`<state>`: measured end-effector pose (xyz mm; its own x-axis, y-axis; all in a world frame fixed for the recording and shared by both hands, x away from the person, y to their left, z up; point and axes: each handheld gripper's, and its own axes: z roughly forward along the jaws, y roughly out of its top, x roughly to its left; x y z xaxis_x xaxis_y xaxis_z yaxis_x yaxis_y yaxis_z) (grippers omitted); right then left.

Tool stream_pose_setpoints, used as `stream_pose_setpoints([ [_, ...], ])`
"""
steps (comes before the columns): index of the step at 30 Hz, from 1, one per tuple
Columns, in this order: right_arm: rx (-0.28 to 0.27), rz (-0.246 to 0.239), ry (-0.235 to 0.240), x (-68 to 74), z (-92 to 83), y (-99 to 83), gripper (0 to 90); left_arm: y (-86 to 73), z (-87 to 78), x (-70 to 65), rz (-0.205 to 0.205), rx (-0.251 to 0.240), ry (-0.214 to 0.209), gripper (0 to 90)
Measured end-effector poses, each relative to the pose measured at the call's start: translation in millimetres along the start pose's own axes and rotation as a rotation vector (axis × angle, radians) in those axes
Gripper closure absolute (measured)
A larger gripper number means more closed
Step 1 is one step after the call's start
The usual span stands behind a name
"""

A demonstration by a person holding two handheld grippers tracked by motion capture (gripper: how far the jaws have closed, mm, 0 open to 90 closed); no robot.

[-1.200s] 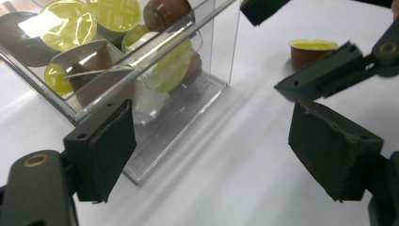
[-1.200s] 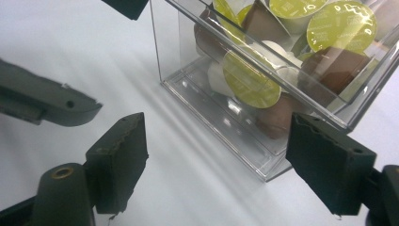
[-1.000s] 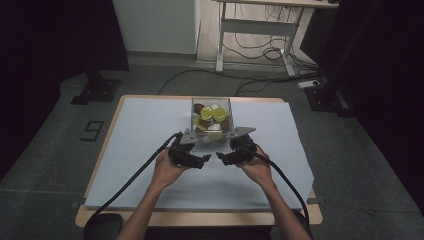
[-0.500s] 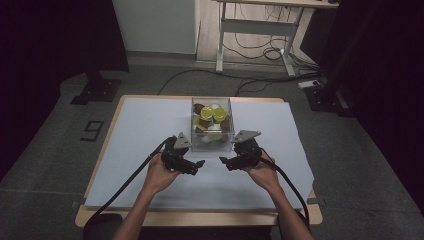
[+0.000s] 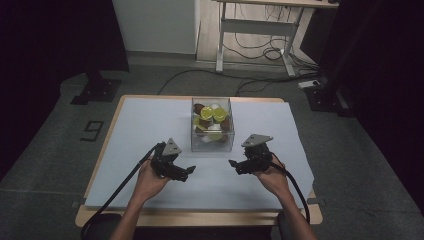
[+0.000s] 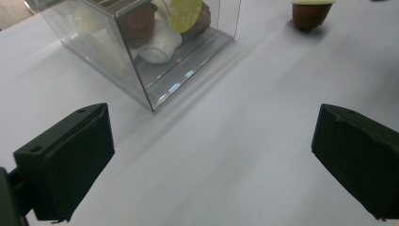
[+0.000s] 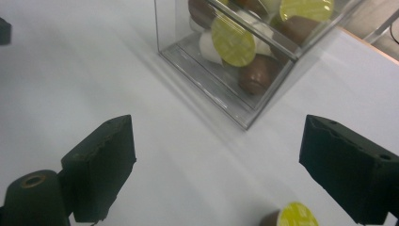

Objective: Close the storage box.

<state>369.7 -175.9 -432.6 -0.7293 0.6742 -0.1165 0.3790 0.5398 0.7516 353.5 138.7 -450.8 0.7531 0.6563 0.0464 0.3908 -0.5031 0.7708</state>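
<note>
Holding capsules (image 5: 214, 114): clear box (image 5: 212, 144)

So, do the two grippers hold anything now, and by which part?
Nothing is held. The left gripper and the right gripper are both open, jaws empty, near the clear box.

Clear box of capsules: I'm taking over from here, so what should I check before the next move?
1. Left hand-held gripper empty: ok, jaws wide, just been opening, nothing between them.
2. Right hand-held gripper empty: ok, jaws apart, just been opening.
3. Clear box upright on the table, clear of both grippers: ok.
4. Loose capsule within reach: ok, it lies on the table just ahead of the right gripper.
5. Box top open: cannot tell.
</note>
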Motion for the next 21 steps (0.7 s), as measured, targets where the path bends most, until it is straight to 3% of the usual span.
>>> stream_pose_setpoints([
  [21,0.000,0.067,-0.069,-14.2,-21.5,-40.9,9.7,-37.7,-19.3,11.8,-0.039,-0.011,0.039,0.0],
])
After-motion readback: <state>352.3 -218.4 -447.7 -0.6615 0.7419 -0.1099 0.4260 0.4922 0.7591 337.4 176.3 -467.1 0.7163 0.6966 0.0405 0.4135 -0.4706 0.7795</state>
